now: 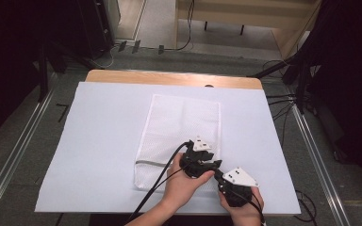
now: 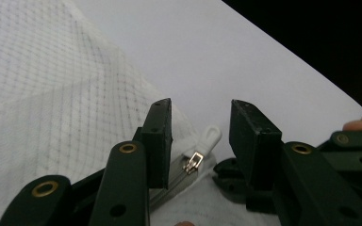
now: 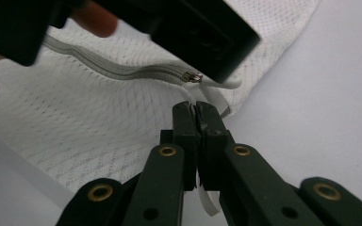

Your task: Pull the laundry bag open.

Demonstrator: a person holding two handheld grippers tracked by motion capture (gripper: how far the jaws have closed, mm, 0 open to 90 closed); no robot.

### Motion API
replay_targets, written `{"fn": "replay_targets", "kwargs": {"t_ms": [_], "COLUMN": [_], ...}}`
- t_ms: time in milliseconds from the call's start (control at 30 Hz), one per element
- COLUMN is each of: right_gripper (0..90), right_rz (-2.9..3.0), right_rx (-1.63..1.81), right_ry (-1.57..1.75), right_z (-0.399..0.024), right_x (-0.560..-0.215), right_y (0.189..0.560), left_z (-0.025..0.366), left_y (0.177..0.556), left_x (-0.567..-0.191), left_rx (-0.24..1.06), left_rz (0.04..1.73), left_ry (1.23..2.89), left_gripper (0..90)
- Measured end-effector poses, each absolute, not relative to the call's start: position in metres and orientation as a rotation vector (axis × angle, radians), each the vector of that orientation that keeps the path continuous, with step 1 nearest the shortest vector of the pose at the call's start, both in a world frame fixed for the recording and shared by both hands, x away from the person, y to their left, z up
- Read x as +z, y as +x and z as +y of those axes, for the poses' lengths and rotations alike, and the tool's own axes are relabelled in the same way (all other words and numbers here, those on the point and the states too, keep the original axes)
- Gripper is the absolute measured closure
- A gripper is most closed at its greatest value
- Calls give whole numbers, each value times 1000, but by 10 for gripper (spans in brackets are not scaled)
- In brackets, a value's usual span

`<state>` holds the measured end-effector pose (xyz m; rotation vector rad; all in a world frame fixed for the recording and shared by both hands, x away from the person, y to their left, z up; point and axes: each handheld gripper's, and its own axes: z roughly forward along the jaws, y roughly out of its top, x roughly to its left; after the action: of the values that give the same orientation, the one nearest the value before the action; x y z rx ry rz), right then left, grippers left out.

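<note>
A white mesh laundry bag [image 1: 179,136] lies flat in the middle of the high view on a pale sheet covering the desk [image 1: 99,141], and both grippers work at its lower right corner, where the grey zipper [image 3: 122,70] ends. The step in hand looks like working the zipper: the right gripper [image 3: 196,110] has its fingers pressed tight together on a strip of white fabric at the bag's corner, apparently the tab or edge binding just below the zipper's end, and so anchors the bag. In the left gripper view, the left gripper [image 2: 200,127] stands with its fingers parted at a middling width and nothing between the pads; the small metal slider [image 2: 193,162] and its white pull tab [image 2: 209,136] lie in the gap beyond the tips, untouched. The next move, as I judge it, calls for lowering the left fingers around that pull tab, closing on it squarely, and then drawing it along the zipper toward the lower left of the high view while the right keeps the corner taut; a grip on mesh instead of the tab would only bunch the fabric. The bag appears flat and empty, though the mesh hides its inside too much to be sure.
</note>
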<state>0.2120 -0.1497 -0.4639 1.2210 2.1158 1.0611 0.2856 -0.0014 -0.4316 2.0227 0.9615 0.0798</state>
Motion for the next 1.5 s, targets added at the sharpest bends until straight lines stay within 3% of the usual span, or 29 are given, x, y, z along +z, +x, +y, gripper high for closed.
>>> {"fn": "replay_targets", "kwargs": {"t_ms": [300, 533, 700, 867, 933, 1267, 1500], "right_gripper": [896, 896, 896, 896, 896, 896, 896], "right_rz": [2127, 2125, 2119, 2119, 2120, 2123, 2121], "right_rx": [1054, 1054, 1060, 1053, 1056, 1056, 1056], "right_ry": [1197, 1195, 1197, 1191, 1189, 1189, 1197], "right_z": [-147, -147, -147, -145, -145, -146, -148], "right_x": [-465, -465, -465, -464, -464, -464, -464], "right_y": [211, 211, 211, 211, 210, 210, 211], "left_z": [-14, -4, 4, -6, -9, -3, 10], "left_y": [289, 292, 294, 292, 292, 293, 290], "left_x": [-437, -434, -430, -434, -437, -434, -431], "left_rx": [82, 52, 11, 41, 73, 28, 16], "left_rz": [998, 986, 984, 1009, 1021, 960, 961], "left_ry": [2080, 2062, 2037, 2061, 2091, 2080, 2043], "left_gripper": [467, 611, 634, 508, 503, 795, 817]}}
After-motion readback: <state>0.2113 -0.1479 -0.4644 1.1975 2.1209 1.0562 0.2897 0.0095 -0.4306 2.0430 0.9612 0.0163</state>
